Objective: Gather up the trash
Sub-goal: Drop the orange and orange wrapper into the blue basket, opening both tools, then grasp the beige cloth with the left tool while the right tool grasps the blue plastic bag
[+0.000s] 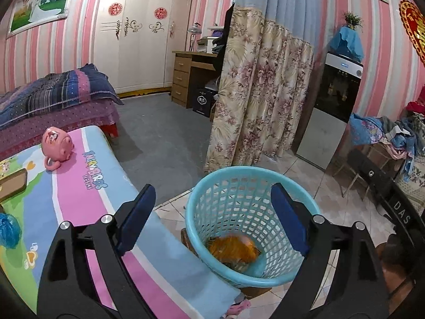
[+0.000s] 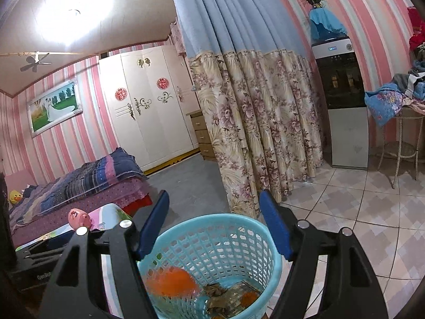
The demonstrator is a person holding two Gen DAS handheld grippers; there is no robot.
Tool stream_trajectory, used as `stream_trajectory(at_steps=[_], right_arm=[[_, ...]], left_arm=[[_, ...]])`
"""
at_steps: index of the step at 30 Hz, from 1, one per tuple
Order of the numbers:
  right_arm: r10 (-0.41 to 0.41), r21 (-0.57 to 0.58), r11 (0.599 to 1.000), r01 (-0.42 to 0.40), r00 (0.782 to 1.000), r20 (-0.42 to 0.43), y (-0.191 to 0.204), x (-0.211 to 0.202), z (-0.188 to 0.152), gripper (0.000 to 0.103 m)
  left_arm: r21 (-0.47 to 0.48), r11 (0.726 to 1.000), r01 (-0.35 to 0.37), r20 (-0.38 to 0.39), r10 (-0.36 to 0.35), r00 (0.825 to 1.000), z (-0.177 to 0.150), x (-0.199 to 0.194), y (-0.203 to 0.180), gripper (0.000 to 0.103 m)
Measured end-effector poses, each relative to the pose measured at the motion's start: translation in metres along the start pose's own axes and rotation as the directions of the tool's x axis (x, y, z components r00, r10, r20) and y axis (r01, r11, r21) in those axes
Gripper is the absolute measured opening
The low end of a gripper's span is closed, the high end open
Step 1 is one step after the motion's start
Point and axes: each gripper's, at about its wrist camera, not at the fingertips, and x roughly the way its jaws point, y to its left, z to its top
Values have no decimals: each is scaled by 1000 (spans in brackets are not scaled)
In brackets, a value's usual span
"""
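A light blue mesh waste basket stands on the tiled floor beside the table; it also shows in the right wrist view. Inside it lies a blurred orange wrapper, seen in the right wrist view next to brown scraps and a printed packet. My left gripper is open and empty above the basket's near rim. My right gripper is open and empty over the basket. A crumpled blue piece lies at the table's left edge.
The table carries a pink and blue cartoon cloth with a pink pig-shaped cup on it. A floral curtain hangs behind the basket. A water dispenser, a bed and a chair with clothes stand around.
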Motion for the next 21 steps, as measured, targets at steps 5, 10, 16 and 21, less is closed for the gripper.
stream_trajectory(at_steps=[5,10,16,21], right_arm=[[6,-5,1000,-6,1000,-1,3,-2,0,70],[33,-20,999,-33,999,-16,11,-1,-1,71],[119,-19,993,-120,993,-24,31,-1,-3,71],[262,-37,964,-264,963,-58,76,-5,-12,78]], left_arm=[[-15,999,-36,1,36,999,-2,-8,15,86],[-42,994,-97,10,98,995,-5,-24,41,86],[-67,969,-239,15,240,971,-24,-66,100,89],[-153,907,-393,-12,396,918,-51,-117,184,91]])
